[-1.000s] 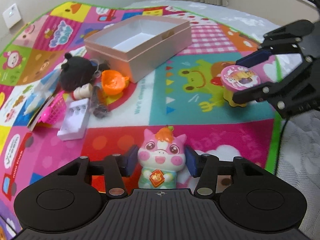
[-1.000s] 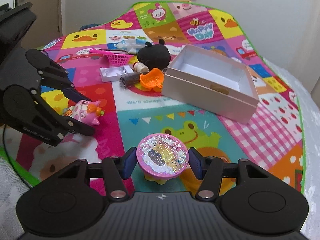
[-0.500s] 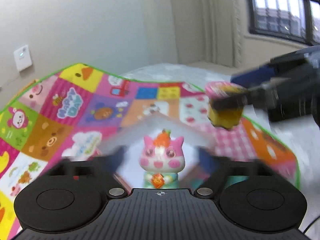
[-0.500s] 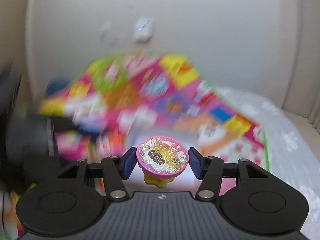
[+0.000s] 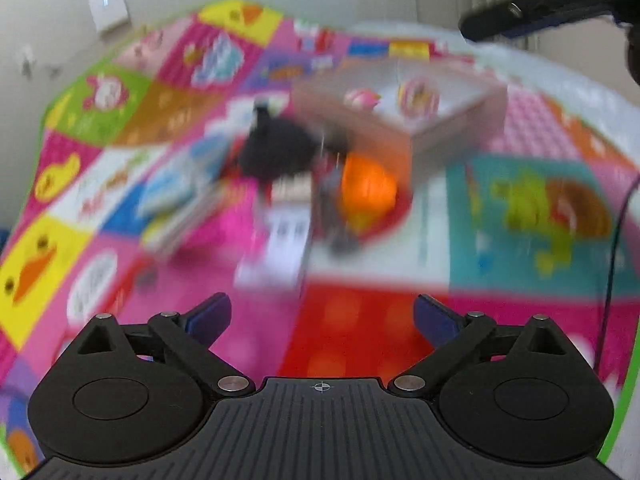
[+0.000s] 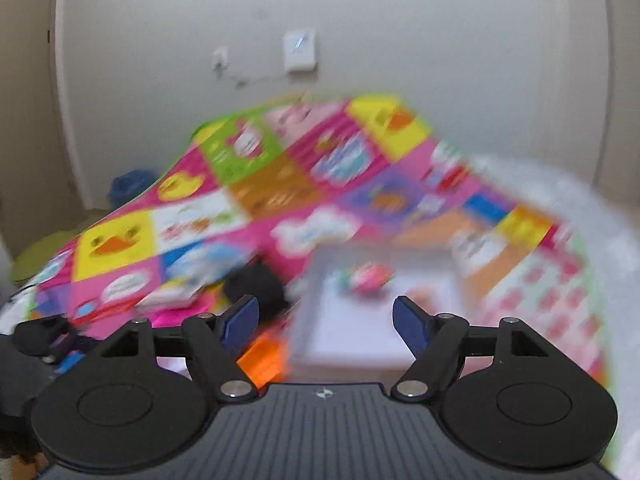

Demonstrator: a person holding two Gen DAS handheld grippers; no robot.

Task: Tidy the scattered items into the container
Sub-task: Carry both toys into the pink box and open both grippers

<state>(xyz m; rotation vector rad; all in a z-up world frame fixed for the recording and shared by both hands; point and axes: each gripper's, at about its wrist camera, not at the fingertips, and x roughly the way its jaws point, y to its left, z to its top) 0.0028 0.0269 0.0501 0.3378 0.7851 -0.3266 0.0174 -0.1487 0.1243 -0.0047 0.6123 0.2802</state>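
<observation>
Pink box [image 5: 404,120] sits at one o'clock in the left view, pig toy [image 5: 362,98] and round glitter toy [image 5: 418,98] inside. Left gripper [image 5: 322,316] and right gripper [image 6: 325,320] gape empty — next pick: the cluster around the orange cup [image 5: 368,188], at twelve o'clock.

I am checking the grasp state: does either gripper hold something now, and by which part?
Nothing is held. The left gripper and right gripper are both open, with nothing between their fingers.

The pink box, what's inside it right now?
Inside the pink box lie the pig figurine and the round glitter toy. Its near wall hides part of the floor; blur hides detail.
</observation>
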